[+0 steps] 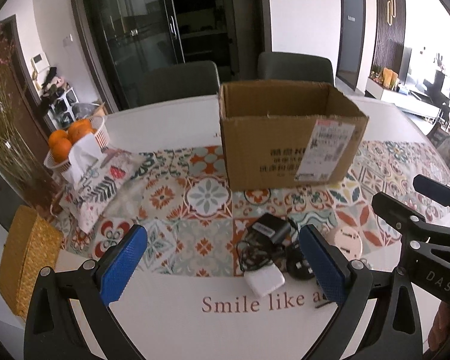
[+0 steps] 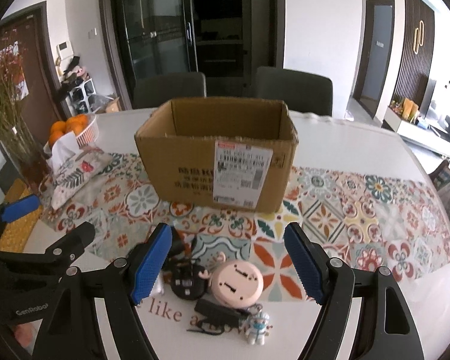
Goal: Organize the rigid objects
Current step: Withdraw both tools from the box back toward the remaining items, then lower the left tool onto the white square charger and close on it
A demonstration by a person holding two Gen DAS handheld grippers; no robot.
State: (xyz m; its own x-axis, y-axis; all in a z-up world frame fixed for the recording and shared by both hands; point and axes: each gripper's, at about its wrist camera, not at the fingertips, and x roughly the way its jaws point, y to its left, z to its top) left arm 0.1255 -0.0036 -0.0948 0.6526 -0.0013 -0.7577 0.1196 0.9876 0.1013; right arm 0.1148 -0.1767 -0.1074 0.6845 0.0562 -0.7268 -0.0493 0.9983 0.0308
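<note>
Right hand-held gripper (image 2: 225,265) above astronaut figurine (image 2: 257,328)

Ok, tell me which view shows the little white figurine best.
The right wrist view: the white figurine lies in plain sight near the pink round device, between the open fingers. The left wrist view does not show it at all.

The table (image 1: 195,324) has "Smile like a..." printed on it in reddish letters, rest covered. The right gripper (image 1: 435,282) reads "DAS", the left gripper (image 2: 30,304) "GenRobot". The box (image 2: 177,162) has dark print and a barcode label (image 2: 240,174), both too blurry to read.
</note>
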